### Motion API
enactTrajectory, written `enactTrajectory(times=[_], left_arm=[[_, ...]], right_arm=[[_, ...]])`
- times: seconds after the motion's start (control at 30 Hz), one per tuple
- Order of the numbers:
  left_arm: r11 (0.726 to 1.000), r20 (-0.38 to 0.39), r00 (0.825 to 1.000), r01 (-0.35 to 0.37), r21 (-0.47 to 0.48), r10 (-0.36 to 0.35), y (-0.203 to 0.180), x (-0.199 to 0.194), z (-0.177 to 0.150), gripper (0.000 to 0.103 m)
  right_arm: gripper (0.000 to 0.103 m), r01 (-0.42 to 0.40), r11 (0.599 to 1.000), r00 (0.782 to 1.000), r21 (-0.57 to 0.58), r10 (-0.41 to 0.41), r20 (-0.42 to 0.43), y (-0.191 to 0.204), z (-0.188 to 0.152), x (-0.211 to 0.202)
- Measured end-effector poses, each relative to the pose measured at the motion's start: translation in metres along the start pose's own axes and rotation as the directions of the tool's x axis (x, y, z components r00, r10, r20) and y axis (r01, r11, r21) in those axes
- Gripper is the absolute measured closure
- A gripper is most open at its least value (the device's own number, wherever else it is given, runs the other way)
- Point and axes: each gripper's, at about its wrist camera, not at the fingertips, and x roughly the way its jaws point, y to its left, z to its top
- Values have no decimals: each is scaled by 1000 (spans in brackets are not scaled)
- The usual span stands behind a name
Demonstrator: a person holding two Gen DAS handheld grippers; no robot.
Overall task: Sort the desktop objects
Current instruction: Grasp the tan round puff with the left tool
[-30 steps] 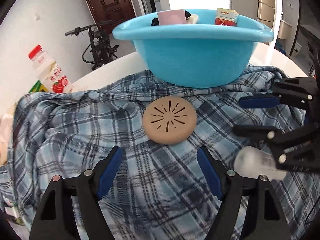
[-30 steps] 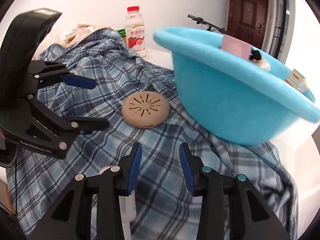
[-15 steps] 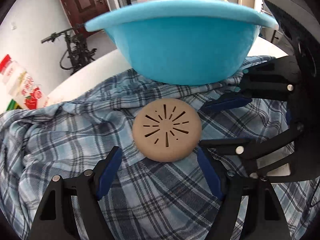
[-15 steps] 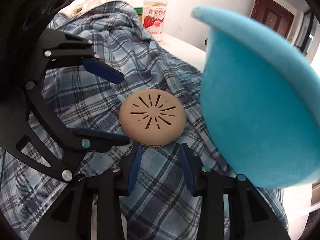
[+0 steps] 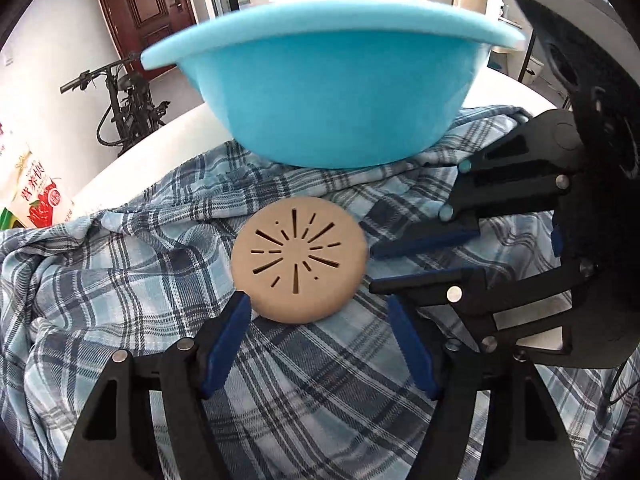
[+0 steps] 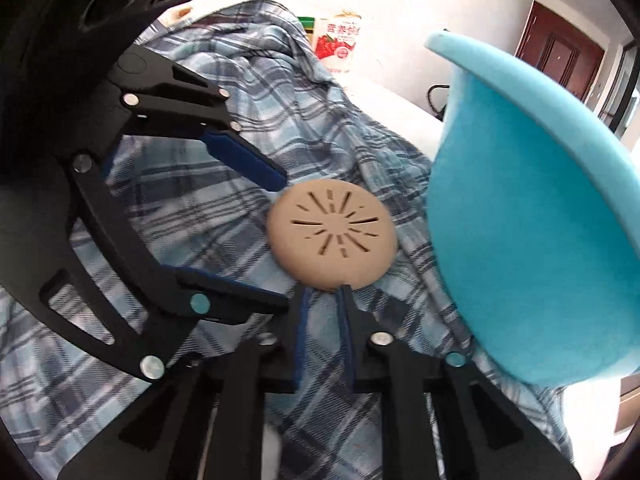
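Note:
A round tan disc with cut slots (image 5: 299,259) lies on a blue plaid cloth (image 5: 120,280), just in front of a big blue plastic basin (image 5: 332,92). My left gripper (image 5: 318,308) is open, its blue-padded fingers on either side of the disc's near edge. My right gripper (image 5: 372,266) comes in from the right, jaws narrowly apart, tips at the disc's right edge. In the right wrist view the disc (image 6: 332,236) lies just beyond my right gripper (image 6: 323,294), with the left gripper (image 6: 280,240) at its left and the basin (image 6: 532,240) at right.
A strawberry milk bottle (image 6: 342,36) stands behind the cloth at the back; it shows at the left edge of the left wrist view (image 5: 32,192). The white table (image 5: 160,144) shows beyond the cloth. A bicycle (image 5: 124,100) and a brown door stand in the room behind.
Both grippers have moved forward to the tan disc. The right gripper has narrowed its jaws and reached the disc's edge. The basin now looms closer and hides its contents.

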Motion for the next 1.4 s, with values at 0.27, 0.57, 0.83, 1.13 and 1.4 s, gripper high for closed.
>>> enactTrajectory(times=[0.27,0.57,0.83,1.13,1.4], left_arm=[[997,-38,997,-68,-36,67,-4,-12,-6,30],[995,-36,998,-59,-78,57,35,-5,13,28],[1000,-59,998,-10,-20,9,11,16,27,25],[998,-80,996,-30,-57,25,13,24,24,23],[994,-59,998,-26,-103,20,21,15,22,38]], right_arm=[[96,1,1000,999,-8,-1,46,11,-4,-19],[74,32,999,998,20,-33,47,-4,2,-10],[66,38,998,999,52,-40,32,-17,-8,-17],[65,79,994,995,78,-84,55,-19,-8,-9],[65,75,991,996,109,-80,38,-23,-9,-8]])
